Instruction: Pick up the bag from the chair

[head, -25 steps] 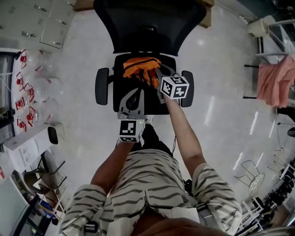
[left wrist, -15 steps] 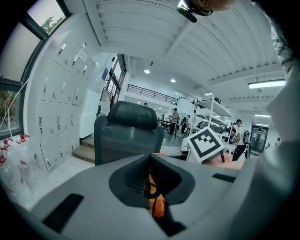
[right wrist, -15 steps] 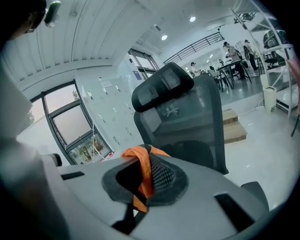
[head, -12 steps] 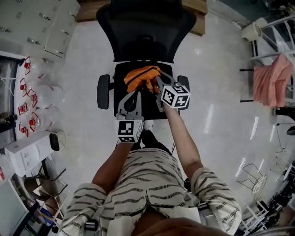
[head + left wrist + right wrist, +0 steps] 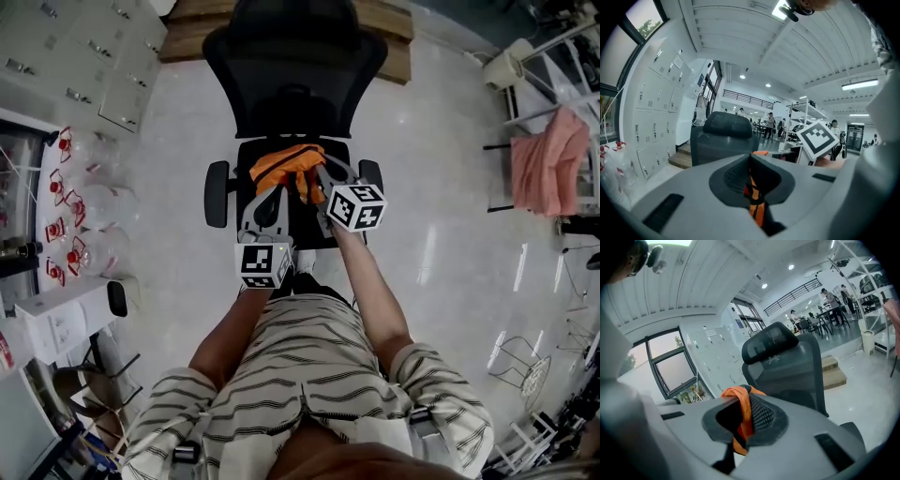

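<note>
the black office chair [image 5: 295, 66] stands before the person [image 5: 309, 375], whose right forearm [image 5: 375, 291] reaches farther forward than the left forearm [image 5: 230, 333]. the left hand-held gripper [image 5: 270, 199] and right hand-held gripper [image 5: 317, 176] point slightly down, each with jaws clamped on orange fabric of the bag [image 5: 284, 161], bunched between them over the seat [image 5: 309, 223].

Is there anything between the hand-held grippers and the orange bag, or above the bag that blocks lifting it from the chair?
Nothing visible. The left hand-held gripper and the right hand-held gripper are shut on the orange bag. The space above it is free; the chair's backrest stands behind it, not over it.
</note>
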A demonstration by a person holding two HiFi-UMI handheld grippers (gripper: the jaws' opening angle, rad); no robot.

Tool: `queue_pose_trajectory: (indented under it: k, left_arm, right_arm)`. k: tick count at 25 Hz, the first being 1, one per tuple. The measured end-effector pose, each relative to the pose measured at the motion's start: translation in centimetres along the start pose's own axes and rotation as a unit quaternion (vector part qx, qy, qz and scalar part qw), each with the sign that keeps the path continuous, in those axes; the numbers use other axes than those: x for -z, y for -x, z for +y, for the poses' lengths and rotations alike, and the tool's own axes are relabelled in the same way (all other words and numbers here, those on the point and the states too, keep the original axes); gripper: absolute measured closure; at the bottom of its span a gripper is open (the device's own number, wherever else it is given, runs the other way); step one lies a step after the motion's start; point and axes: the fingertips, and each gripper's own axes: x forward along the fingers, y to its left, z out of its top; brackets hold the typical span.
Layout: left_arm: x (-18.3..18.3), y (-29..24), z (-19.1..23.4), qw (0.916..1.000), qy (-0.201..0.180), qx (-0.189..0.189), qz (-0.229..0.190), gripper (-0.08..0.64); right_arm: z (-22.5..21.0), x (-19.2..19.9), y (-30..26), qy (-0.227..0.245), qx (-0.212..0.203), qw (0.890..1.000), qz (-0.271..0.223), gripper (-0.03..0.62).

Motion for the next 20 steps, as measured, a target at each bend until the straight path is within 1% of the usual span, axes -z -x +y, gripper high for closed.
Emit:
queue_pose_trajectory:
  k: [7,13,20]
  left_arm:
    - [-1.2,0.9,-0.7,0.9999,-0.006,0.007,-0.006,0.537]
    - [-3.0,1.3,-1.6,0.9995,-0.02,0.016,-0.021,0.537]
    - [-4.7,1.4,-2.3,0.9987,-0.024,0.023,-0.037,0.537]
  right_arm:
    - [1.5,-1.2,2.0,0.012,0.0,1.0,-0.015,0.568]
    - [2.5,-2.8,4.0,0.015,0.003,0.999,-0.036,0.568]
    - [3.7,-4.1,6.0,0.025,-0.001,0.998,-0.054,0.568]
